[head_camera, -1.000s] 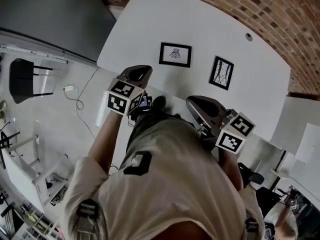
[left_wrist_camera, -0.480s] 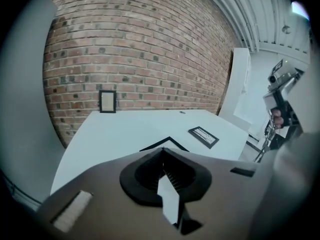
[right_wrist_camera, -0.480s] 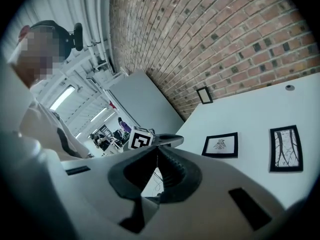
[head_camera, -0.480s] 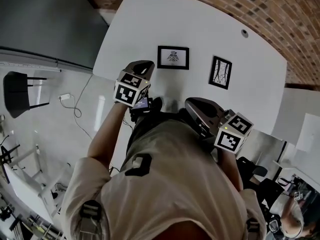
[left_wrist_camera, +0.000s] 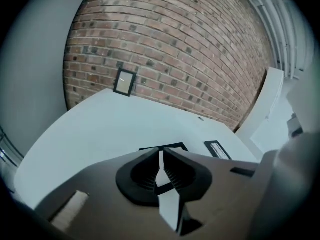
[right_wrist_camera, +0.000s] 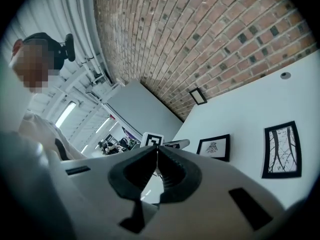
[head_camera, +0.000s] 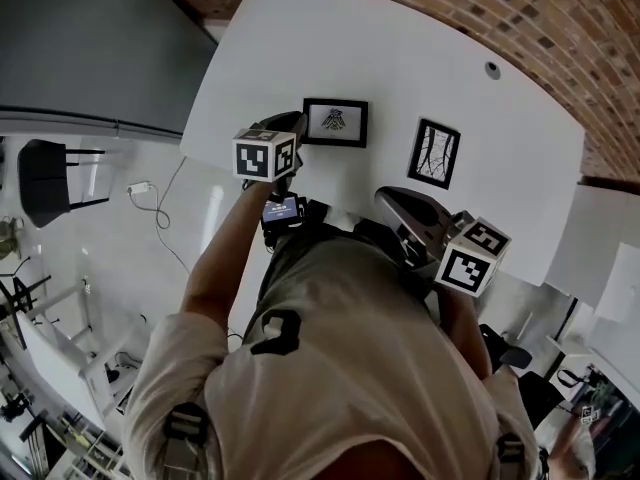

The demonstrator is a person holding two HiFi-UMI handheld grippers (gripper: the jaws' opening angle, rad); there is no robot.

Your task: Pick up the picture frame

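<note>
At the desk's (head_camera: 450, 58) near edge, the right gripper's (head_camera: 385, 196) jaws are pressed together, empty. Farther in, the left gripper (head_camera: 290, 123), jaws likewise closed on nothing, is just beside the picture frame (head_camera: 335, 122) lying flat. Only the left gripper view squarely faces the small frame (left_wrist_camera: 124, 82) at the brick wall (left_wrist_camera: 190, 49).

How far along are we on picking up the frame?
Done: left claw is beside the picture frame's left edge. In hand: nothing; it and the right claw are shut, empty. Left: open, grip the frame, flat on the table, and lift.
</note>
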